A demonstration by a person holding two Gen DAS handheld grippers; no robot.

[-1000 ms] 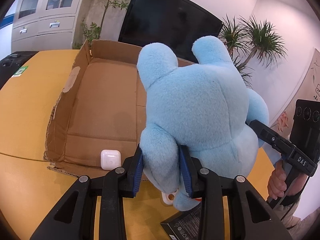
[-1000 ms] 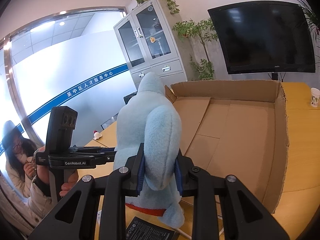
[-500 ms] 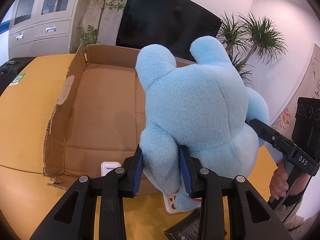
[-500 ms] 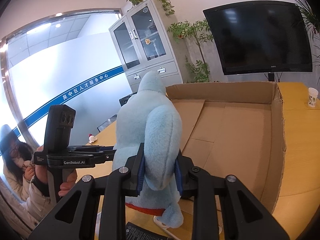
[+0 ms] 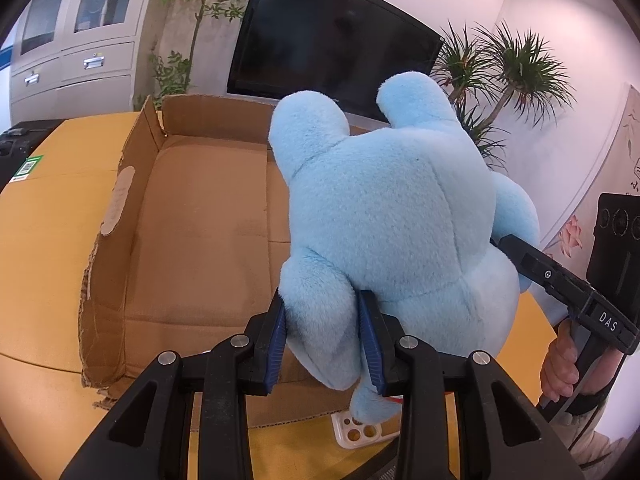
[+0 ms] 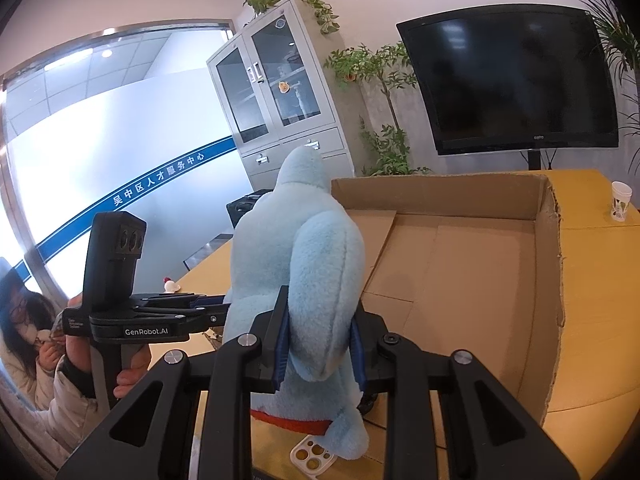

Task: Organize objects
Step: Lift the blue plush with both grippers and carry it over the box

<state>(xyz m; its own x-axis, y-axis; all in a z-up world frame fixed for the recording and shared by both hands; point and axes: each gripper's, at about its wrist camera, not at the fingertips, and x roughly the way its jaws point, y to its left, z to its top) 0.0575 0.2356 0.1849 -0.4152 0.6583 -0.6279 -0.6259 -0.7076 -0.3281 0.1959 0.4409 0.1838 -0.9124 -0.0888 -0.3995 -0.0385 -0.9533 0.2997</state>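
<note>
Office room with a big dark TV (image 6: 516, 80) on the wall, a grey cabinet (image 6: 280, 96) and potted plants (image 5: 504, 76) behind our yellow table (image 5: 52, 200). We can't see the plush's face at all, only its back and two rounded ears. Its lower end is cut off behind our tongs. A white phone case (image 5: 358, 432) peeks out under it, mostly covered, and whatever else sits at the near table edge is hidden.

An open cardboard box (image 5: 132, 216) with a torn near-left wall sits on the table. A paper cup (image 6: 621, 200) stands near the far right edge. Someone else sits off to the left, partly cut off.

Our blue plush toy (image 5: 392, 216) hangs upright, ears up, long axis vertical, over the box's near edge. Left gripper (image 5: 326, 340) is clenched on one limb and right gripper (image 6: 320, 344) is clamped on another, from opposite sides.
</note>
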